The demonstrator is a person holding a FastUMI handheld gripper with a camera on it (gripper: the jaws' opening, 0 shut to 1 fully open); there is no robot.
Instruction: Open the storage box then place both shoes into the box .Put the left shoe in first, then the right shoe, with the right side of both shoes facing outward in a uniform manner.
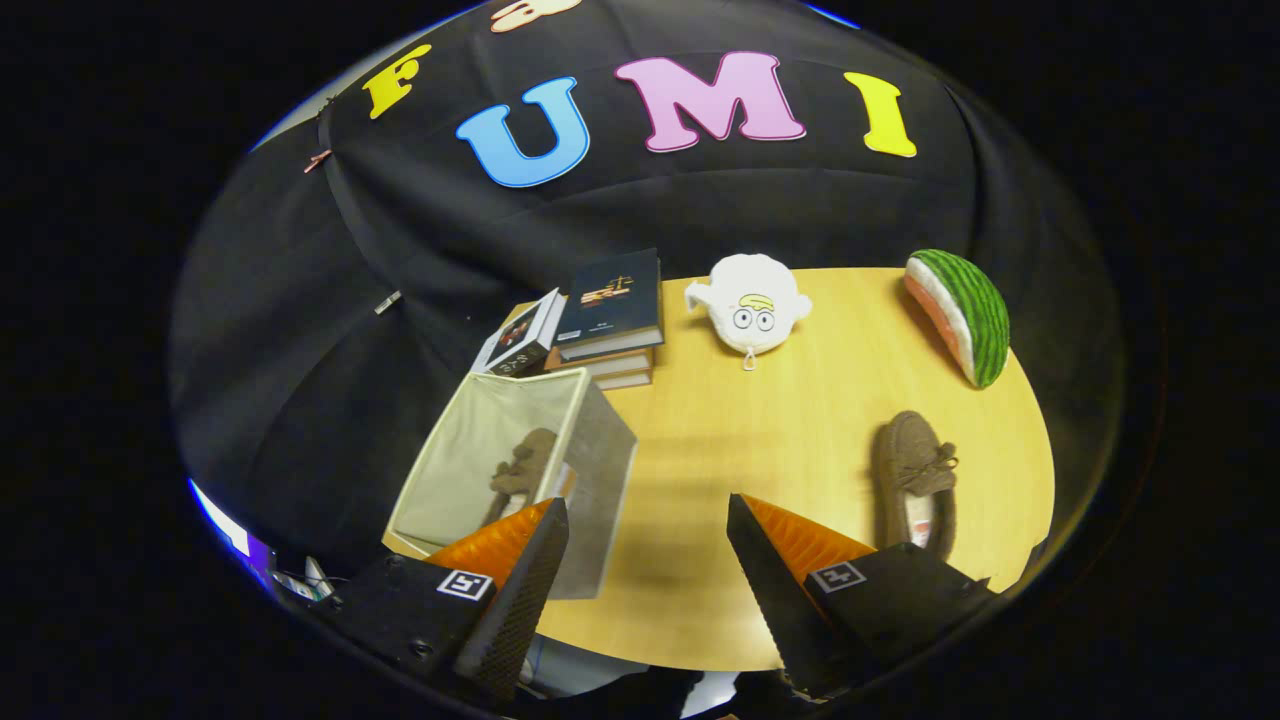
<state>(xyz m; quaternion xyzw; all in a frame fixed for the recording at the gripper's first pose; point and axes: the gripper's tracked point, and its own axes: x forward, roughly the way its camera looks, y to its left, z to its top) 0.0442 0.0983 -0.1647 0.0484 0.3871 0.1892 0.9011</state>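
One brown suede moccasin point(520, 470) already lies in the open grey fabric storage box point(600, 470); the second brown moccasin point(915, 480) sits on the wooden counter point(760, 440) beside the right finger. Released jaws of the gripper point(648, 560) hold nothing; swing right, pinch it mid-body, matching the first shoe's facing

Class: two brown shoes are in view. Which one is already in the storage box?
The shoe inside the open storage box, beyond the open, empty fingers; the other shoe lies on the table.
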